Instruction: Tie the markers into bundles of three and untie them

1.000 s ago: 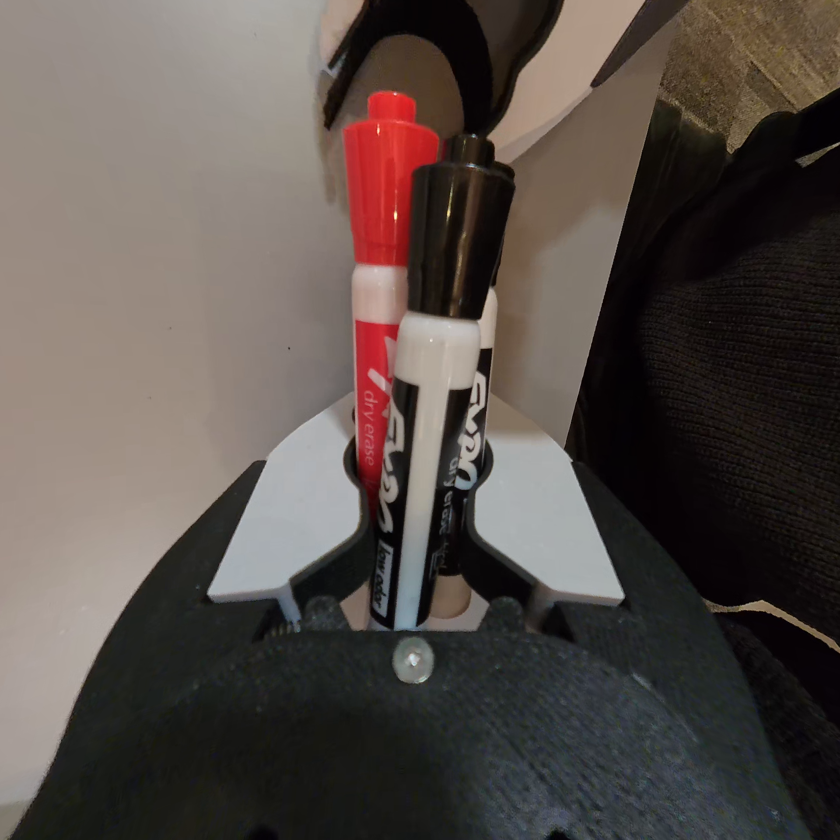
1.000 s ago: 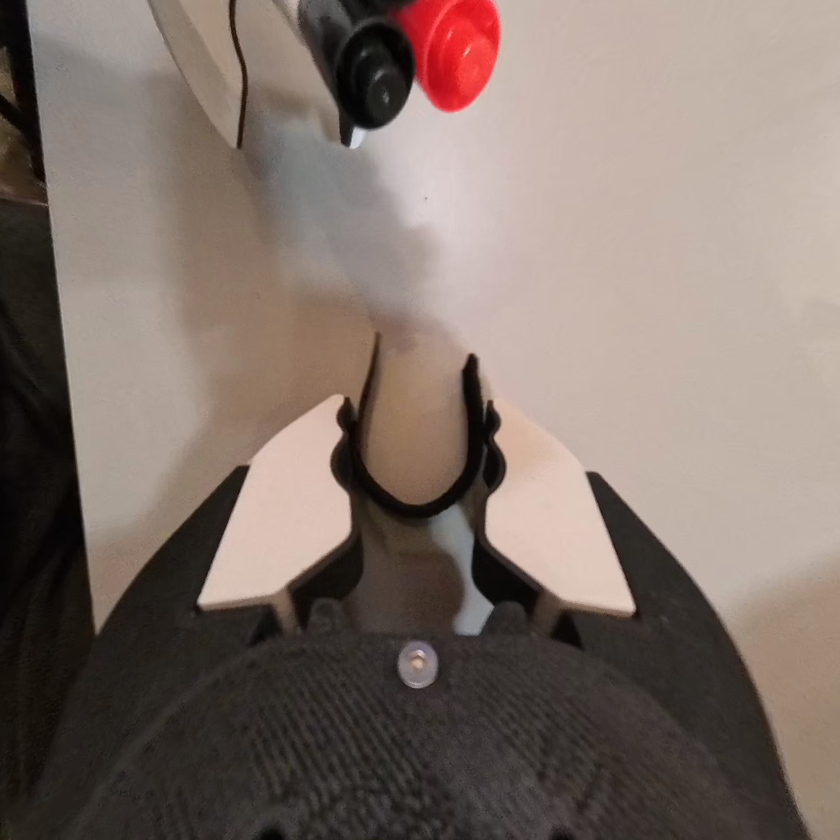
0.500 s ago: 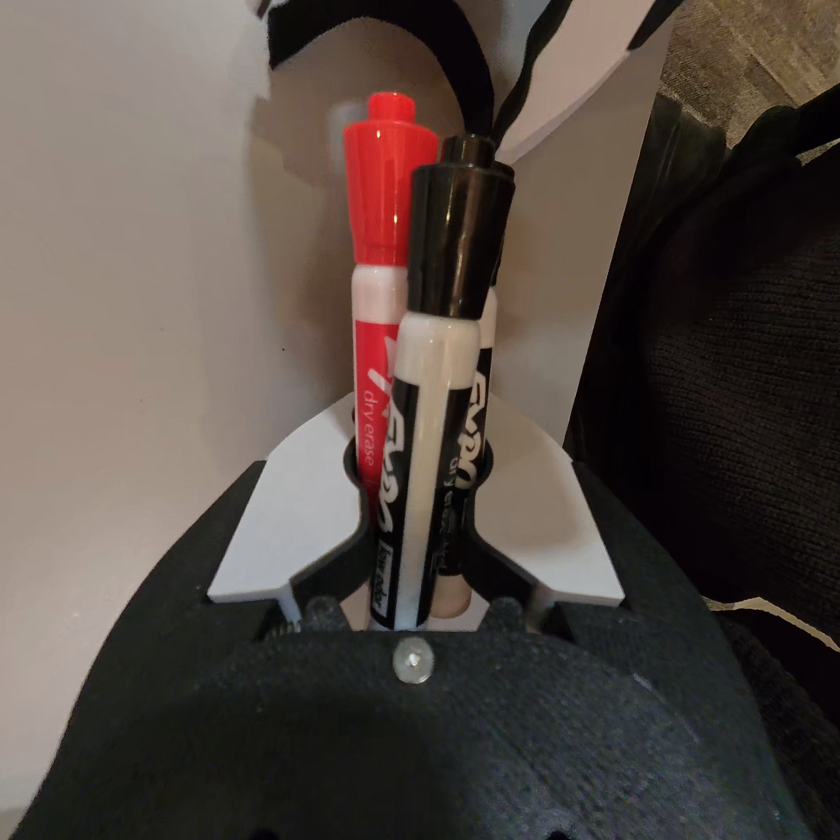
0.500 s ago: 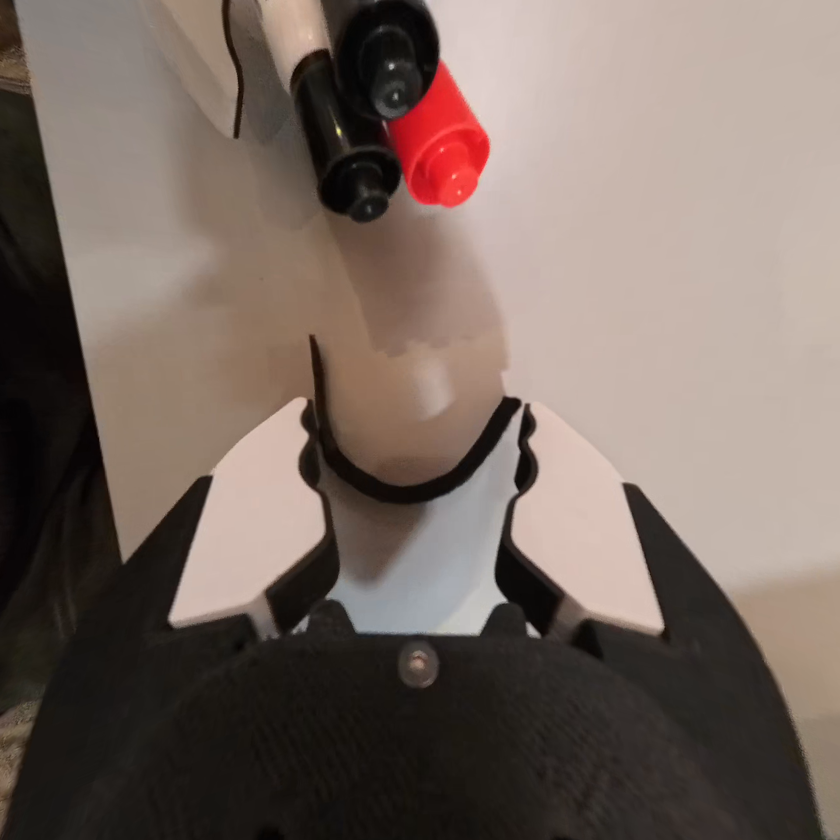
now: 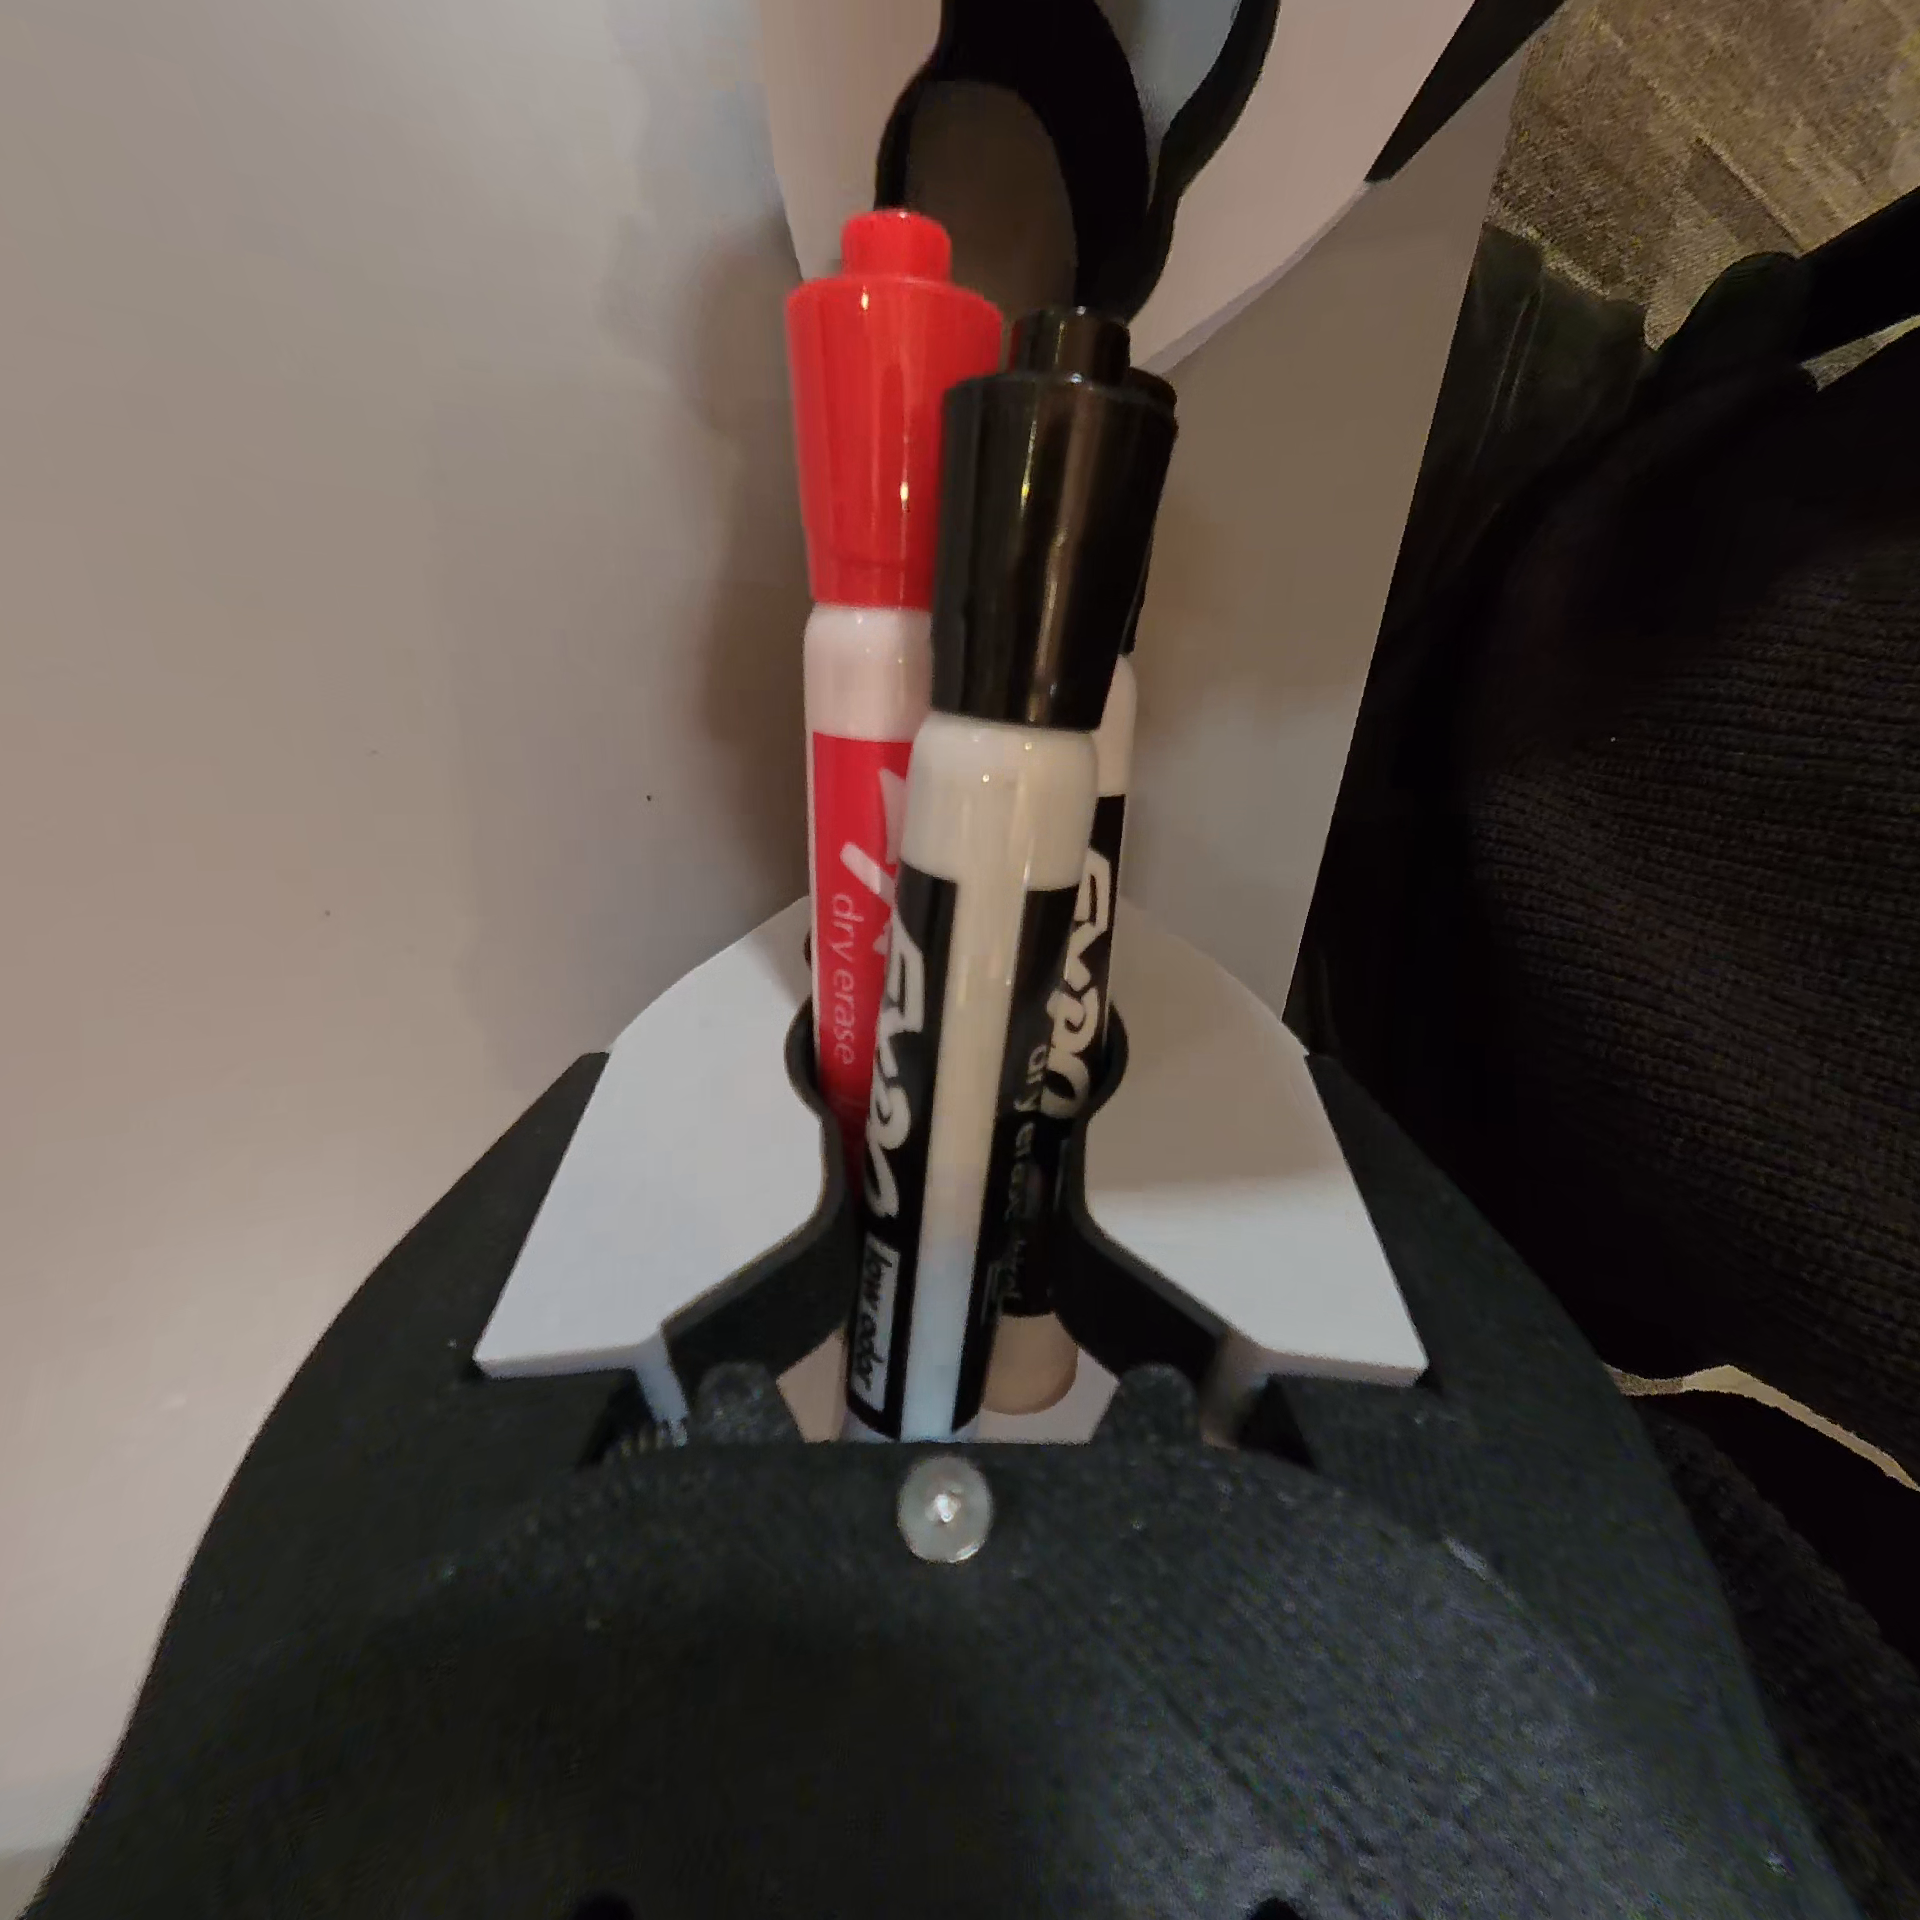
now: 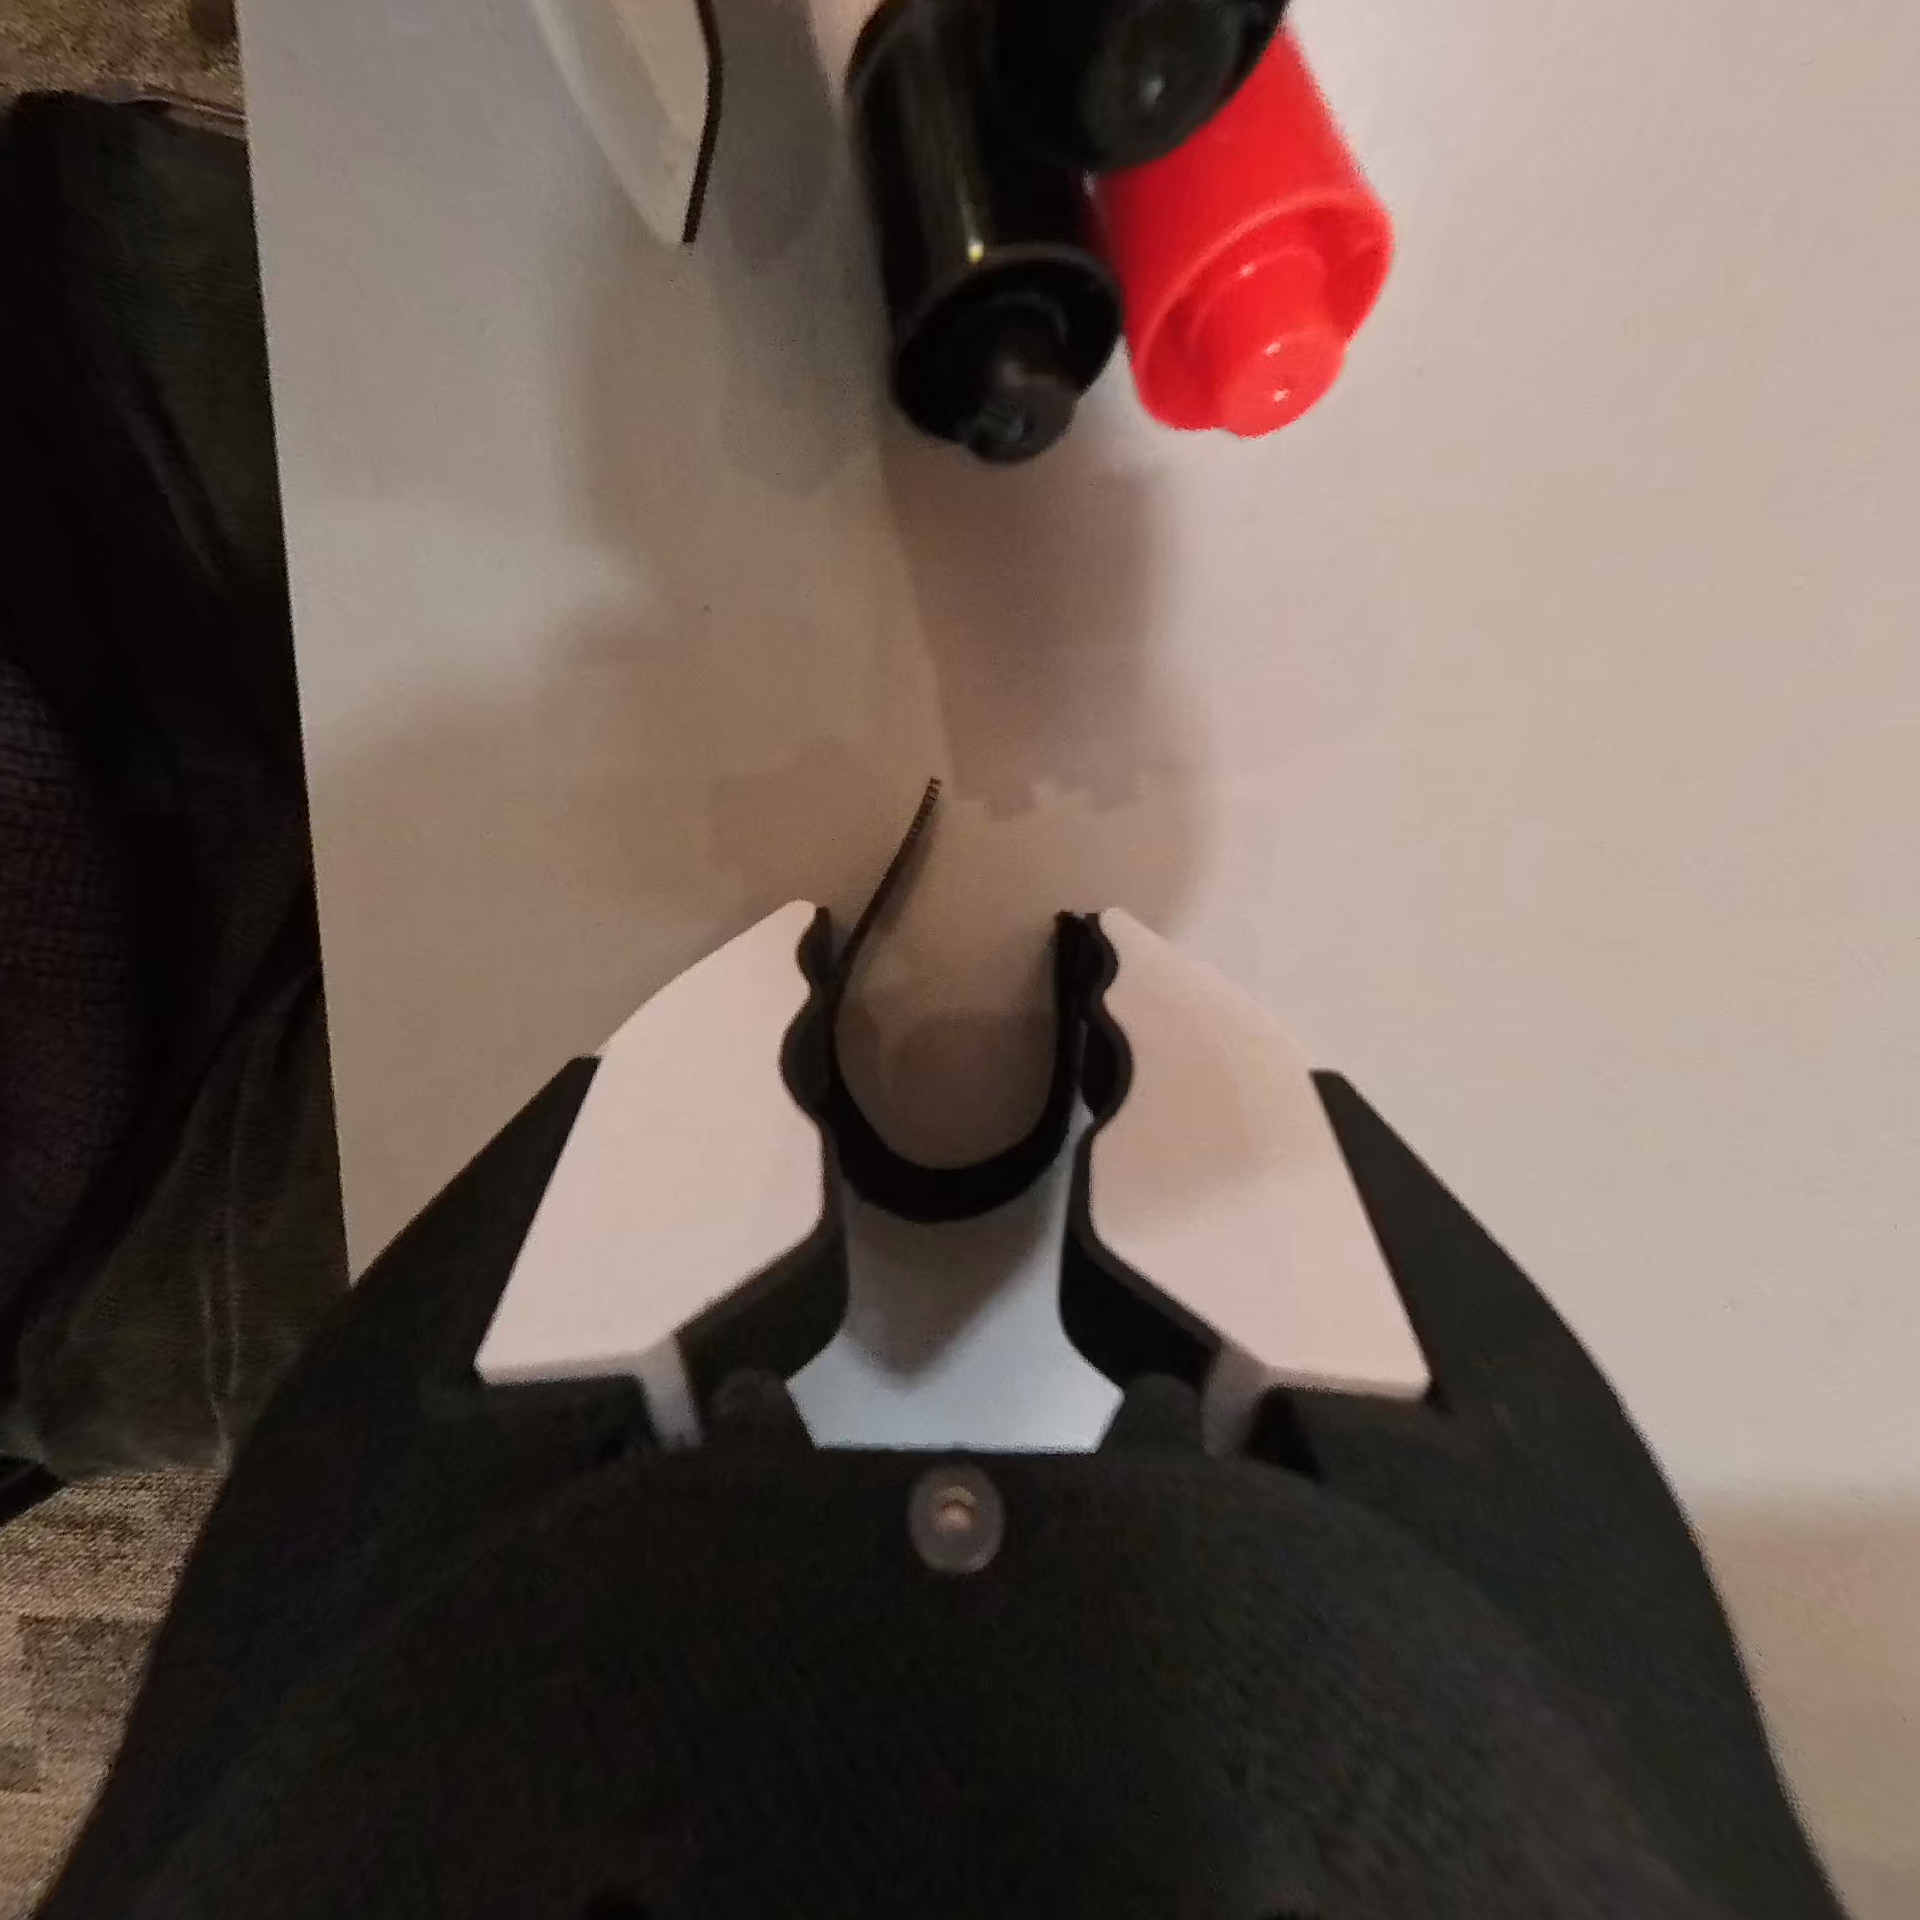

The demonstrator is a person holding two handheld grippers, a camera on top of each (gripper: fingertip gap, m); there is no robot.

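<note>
My left gripper [image 5: 961, 935] is shut on three markers held side by side, caps pointing away: a red marker [image 5: 883, 520], a black marker [image 5: 1039, 561] in front and a second black marker [image 5: 1070, 338] behind it. My right gripper [image 6: 951, 925] holds a black band [image 6: 935, 1190] bent into a U between its fingers, one end sticking up on the left. The red cap [image 6: 1247, 270] and a black cap [image 6: 987, 312] face it from above. In the left wrist view the band [image 5: 1101, 135] hangs just beyond the marker caps.
Both grippers are over a white table [image 5: 364, 623] whose edge runs down the right side. Dark clothing [image 5: 1662, 831] lies beyond that edge and shows at the left of the right wrist view [image 6: 125, 623]. Carpet [image 5: 1714, 156] is behind. The gap from one gripper's tips to the other's is roughly 10 centimeters.
The right gripper spread wider half a second ago and has narrowed again, bending the band tighter. The marker caps and the band have come closer to each other.
</note>
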